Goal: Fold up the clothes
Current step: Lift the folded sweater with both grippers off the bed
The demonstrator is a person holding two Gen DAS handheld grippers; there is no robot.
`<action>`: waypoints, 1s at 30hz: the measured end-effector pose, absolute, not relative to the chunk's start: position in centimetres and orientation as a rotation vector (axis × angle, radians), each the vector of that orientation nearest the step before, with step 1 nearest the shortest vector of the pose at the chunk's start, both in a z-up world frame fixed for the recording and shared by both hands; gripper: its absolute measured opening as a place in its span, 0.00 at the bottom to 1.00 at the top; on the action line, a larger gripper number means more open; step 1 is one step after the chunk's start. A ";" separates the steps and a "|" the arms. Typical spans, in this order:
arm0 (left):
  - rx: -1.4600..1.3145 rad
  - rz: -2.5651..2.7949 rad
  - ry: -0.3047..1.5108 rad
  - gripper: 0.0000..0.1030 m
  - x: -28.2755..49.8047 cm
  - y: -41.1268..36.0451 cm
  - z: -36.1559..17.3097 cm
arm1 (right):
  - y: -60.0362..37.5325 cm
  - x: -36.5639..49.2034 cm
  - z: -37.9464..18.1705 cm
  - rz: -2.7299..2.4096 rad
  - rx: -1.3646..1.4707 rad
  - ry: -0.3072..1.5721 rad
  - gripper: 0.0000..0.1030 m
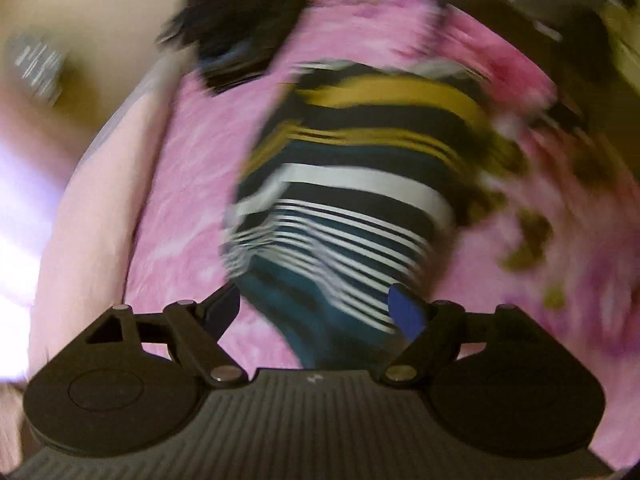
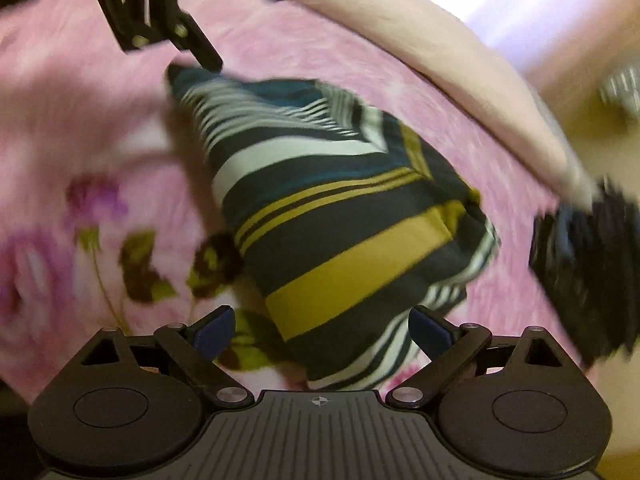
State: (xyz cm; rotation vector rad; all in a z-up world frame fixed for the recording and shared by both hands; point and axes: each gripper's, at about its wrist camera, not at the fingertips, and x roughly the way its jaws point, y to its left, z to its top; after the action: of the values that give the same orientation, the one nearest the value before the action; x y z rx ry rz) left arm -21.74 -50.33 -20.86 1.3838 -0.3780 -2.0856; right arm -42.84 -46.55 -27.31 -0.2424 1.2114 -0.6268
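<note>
A folded striped garment [image 1: 352, 184], with navy, white, teal and mustard bands, lies on a pink floral blanket [image 1: 192, 168]. In the left wrist view its teal end runs between the wide-apart fingers of my left gripper [image 1: 316, 312], which is open; the pads do not press on it. In the right wrist view the same garment [image 2: 344, 208] stretches away from my right gripper [image 2: 320, 332], also open, with the mustard and white end between its blue pads. The left gripper [image 2: 160, 20] shows at the top left there, one finger beside the garment's far teal corner. Both views are blurred.
A dark pile of clothing [image 1: 240, 32] lies at the blanket's edge, also seen at the right as a dark pile [image 2: 588, 272]. A pale pink sheet edge [image 2: 460, 48] borders the blanket. Beyond it is yellowish floor [image 1: 80, 0].
</note>
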 end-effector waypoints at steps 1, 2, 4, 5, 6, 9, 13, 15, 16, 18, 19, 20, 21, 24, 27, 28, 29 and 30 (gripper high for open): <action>1.403 -2.086 -0.436 0.76 -22.2 -49.7 -21.8 | -46.4 -42.7 -28.2 -0.617 -0.280 1.219 0.93; 1.416 -2.084 -0.493 0.76 -22.7 -49.3 -22.7 | -46.4 -42.5 -29.0 -0.608 -0.317 1.225 0.93; 1.448 -2.057 -0.592 0.76 -23.5 -49.1 -24.8 | -46.3 -42.1 -30.6 -0.600 -0.389 1.234 0.93; 1.463 -2.040 -0.634 0.76 -23.9 -49.1 -25.7 | -46.4 -42.0 -31.1 -0.608 -0.424 1.232 0.93; 1.473 -2.027 -0.662 0.74 -24.2 -49.4 -26.5 | -46.6 -41.9 -31.5 -0.617 -0.459 1.229 0.93; 1.481 -1.991 -0.721 0.56 -24.8 -50.5 -28.2 | -47.2 -41.6 -33.0 -0.631 -0.552 1.232 0.93; 1.531 -1.971 -0.793 0.52 -25.5 -52.0 -29.7 | -48.4 -41.5 -34.4 -0.637 -0.591 1.212 0.93; 1.547 -1.991 -0.765 0.43 -25.7 -52.6 -29.6 | -49.1 -41.5 -34.6 -0.644 -0.593 1.194 0.93; 1.553 -2.007 -0.725 0.32 -25.7 -52.9 -29.2 | -49.6 -41.5 -34.5 -0.654 -0.586 1.189 0.93; 1.542 -2.032 -0.650 0.24 -25.8 -53.4 -28.3 | -50.9 -41.9 -33.6 -0.658 -0.504 1.178 0.85; 1.535 -2.043 -0.610 0.22 -25.8 -53.7 -27.8 | -51.6 -42.2 -32.9 -0.652 -0.445 1.171 0.78; 1.523 -2.052 -0.563 0.21 -25.8 -54.1 -26.9 | -51.9 -42.4 -32.2 -0.650 -0.407 1.160 0.66; 1.509 -2.060 -0.516 0.20 -25.8 -54.6 -26.1 | -52.3 -42.8 -31.3 -0.655 -0.372 1.142 0.63; 1.439 -2.090 -0.320 0.19 -25.8 -56.6 -22.6 | -53.3 -43.6 -28.8 -0.677 -0.312 1.102 0.60; 1.390 -2.118 -0.131 0.19 -25.9 -58.7 -19.8 | -54.0 -44.0 -27.4 -0.686 -0.311 1.088 0.61; 1.372 -2.125 -0.069 0.18 -25.8 -59.3 -19.0 | -53.9 -44.1 -27.3 -0.686 -0.336 1.085 0.64; 1.355 -2.130 -0.019 0.18 -25.7 -60.0 -18.3 | -53.8 -44.2 -27.2 -0.685 -0.360 1.081 0.69; 1.344 -2.131 0.017 0.18 -25.8 -60.7 -17.7 | -53.5 -44.2 -27.3 -0.682 -0.404 1.079 0.71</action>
State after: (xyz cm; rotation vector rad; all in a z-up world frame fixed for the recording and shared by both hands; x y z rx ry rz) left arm -25.76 -60.75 -17.75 1.3438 0.0175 -2.1309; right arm -44.22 -53.50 -27.27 -0.4045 1.0795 -0.6820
